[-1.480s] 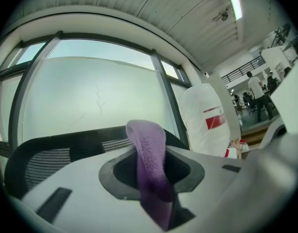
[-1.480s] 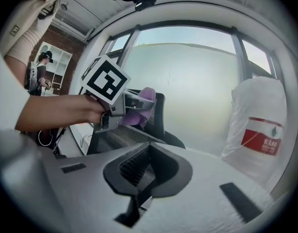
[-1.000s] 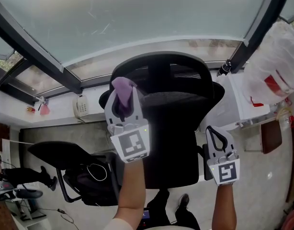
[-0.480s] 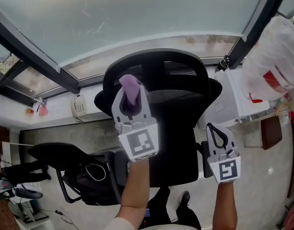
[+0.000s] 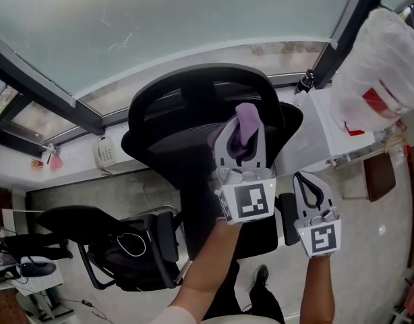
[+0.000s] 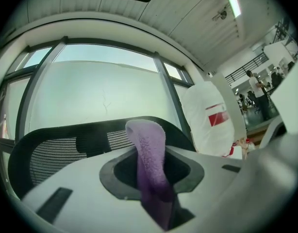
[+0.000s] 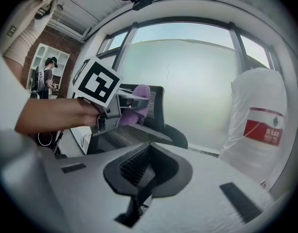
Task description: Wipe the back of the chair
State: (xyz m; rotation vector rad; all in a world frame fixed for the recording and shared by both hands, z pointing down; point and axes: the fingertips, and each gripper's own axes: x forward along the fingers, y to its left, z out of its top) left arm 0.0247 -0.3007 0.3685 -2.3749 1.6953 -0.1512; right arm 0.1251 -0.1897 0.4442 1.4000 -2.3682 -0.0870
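The black mesh chair back stands in front of me in the head view. My left gripper is shut on a purple cloth and holds it against the right part of the chair back, near the top. The left gripper view shows the purple cloth sticking up between the jaws, with the chair's top edge behind it. My right gripper hangs lower right, beside the seat, shut and empty. From the right gripper view the left gripper's marker cube, the cloth and the chair back are in sight.
A big white plastic bag with red print sits on a white stand right of the chair. A large window with dark frames is behind. A white phone and another black chair are at left.
My left gripper has carried the purple cloth from the left side of the chair back across to its right side. The right gripper has stayed put.
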